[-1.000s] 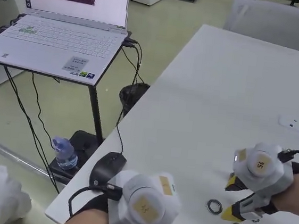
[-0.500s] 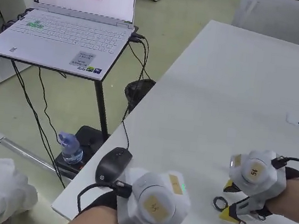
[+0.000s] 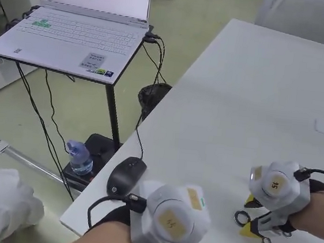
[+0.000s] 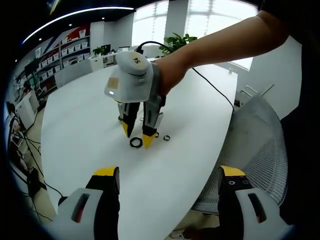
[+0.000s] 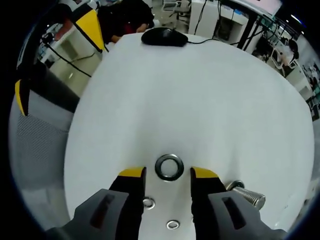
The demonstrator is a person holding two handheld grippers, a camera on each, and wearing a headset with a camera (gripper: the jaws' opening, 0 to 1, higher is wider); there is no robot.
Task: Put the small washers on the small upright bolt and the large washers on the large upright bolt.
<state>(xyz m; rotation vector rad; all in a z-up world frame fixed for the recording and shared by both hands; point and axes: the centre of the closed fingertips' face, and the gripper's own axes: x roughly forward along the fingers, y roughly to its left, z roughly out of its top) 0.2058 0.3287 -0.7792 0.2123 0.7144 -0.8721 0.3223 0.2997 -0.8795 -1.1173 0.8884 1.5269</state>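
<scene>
Straddling the large washer [image 5: 169,167], the right claw [image 5: 167,174] stands with its jaws spread. One yellow tip sits on each side of the ring, and neither visibly touches it. The washer lies flat on the white table [image 5: 200,90], between the tips and slightly ahead of them. Two small washers [image 5: 148,202] lie farther back, between the jaw bodies. A threaded bolt [image 5: 248,197] sits just outside one jaw. Whether it is the large or the small bolt cannot be told from here, nor how it stands.

The left claw [image 4: 168,172] is also spread and holds nothing. It is well apart from the washer and points toward the right claw.

The step in hand appears to be the pickup of the large washer. Suggested procedure:

1. Lower the right claw until both tips rest on the table surface.
2. Centre the ring so that the tips bear on opposite points of its outer edge.
3. Close slowly. A thin, flat ring will probably skid sideways or tip up if one tip arrives first.
4. Keep the jaws square to the table, since a tilted grip is likely to ride over the ring.
5. Lift only when the ring rises with the tips.
6. Avoid dragging the small washers behind the tips.
</scene>
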